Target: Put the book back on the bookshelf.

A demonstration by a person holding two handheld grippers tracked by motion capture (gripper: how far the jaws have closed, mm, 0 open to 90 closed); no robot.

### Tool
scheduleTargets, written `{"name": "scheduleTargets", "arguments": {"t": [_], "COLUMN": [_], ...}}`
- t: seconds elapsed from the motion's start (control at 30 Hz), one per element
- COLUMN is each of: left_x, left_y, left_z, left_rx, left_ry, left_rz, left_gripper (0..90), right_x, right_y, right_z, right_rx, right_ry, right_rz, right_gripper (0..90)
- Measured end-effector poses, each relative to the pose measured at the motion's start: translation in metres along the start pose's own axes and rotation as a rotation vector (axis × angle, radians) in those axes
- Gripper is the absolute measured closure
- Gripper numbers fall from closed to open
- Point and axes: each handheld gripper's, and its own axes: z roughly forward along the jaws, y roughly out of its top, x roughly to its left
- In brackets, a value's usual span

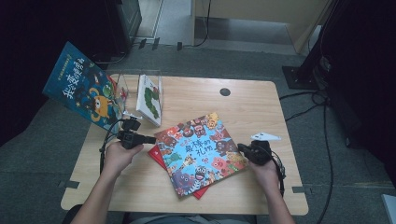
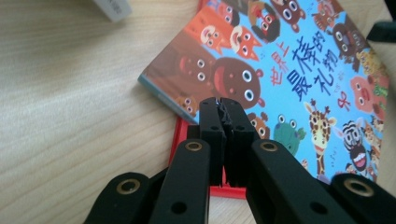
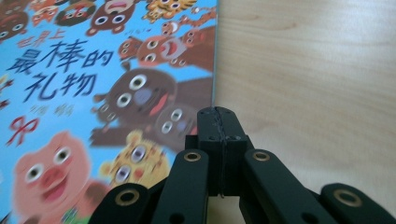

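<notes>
Your forearms are bare, no sleeves showing. Both tongs are black all over: left tongs (image 1: 150, 139) trail a dark cable, right tongs (image 1: 241, 148) carry a pale three-cornered plate (image 1: 265, 136) on top. Up close, you've got brass-ringed pivots and ridged inner faces on the black jaws.

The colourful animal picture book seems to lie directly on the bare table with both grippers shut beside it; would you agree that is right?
Not quite. The animal picture book lies on top of a red book, not directly on the table; the left gripper view shows the red edge beneath its corner. The rest holds: the left gripper and the right gripper are both shut beside it.
</notes>
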Motion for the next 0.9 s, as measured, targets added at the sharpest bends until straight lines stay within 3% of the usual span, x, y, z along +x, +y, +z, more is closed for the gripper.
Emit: {"name": "scheduleTargets", "arguments": {"t": [0.27,0.5,0.7,0.9], "left_x": [0.002,0.003,0.004,0.007], "left_y": [0.008,0.011,0.010,0.008], "left_z": [0.000,0.000,0.000,-0.003], "left_rx": [-0.003,-0.004,-0.005,-0.010], "left_ry": [-0.006,-0.006,0.011,0.011], "left_rz": [0.011,0.009,0.013,0.000], "left_gripper": [89.3,89.5,89.5,89.7], "right_x": [0.014,0.019,0.023,0.028], "right_y": [-0.021,-0.033,-0.038,-0.045], "right_z": [-0.019,-0.031,-0.038,-0.041], "right_rx": [0.002,0.009,0.038,0.100], "right_ry": [-0.014,-0.008,0.010,-0.002], "right_rz": [-0.030,-0.009,0.015,-0.014], "right_gripper": [88.2,90.0,90.0,90.0]}}
